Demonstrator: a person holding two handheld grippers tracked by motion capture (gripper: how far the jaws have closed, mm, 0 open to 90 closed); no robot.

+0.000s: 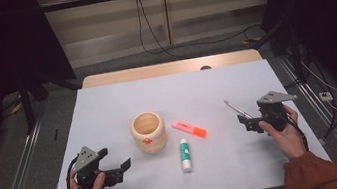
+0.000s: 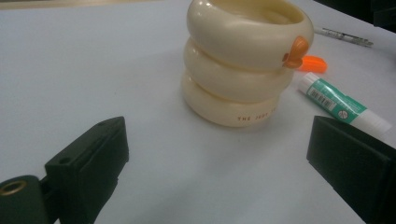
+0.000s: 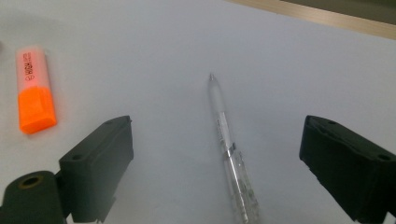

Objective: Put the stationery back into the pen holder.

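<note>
A cream ringed pen holder (image 1: 148, 133) with an orange knob stands on the white table (image 1: 107, 103). My left gripper (image 1: 115, 159) rests near the front left, open and empty, pointing at the holder (image 2: 245, 60) from close by; its jaws (image 2: 217, 130) stand wide apart. A clear pen (image 1: 237, 109) lies at the right. My right gripper (image 1: 247, 123) hovers just behind it, open, and the pen (image 3: 229, 149) lies on the table between the jaws (image 3: 217, 126), untouched. An orange highlighter (image 1: 189, 129) and a green-and-white glue stick (image 1: 185, 154) lie right of the holder.
The highlighter (image 3: 33, 88) lies to the left in the right gripper view. The glue stick (image 2: 343, 100) lies close to the holder's base. A wooden strip (image 1: 167, 68) borders the table's far edge. Cables trail on the floor beyond.
</note>
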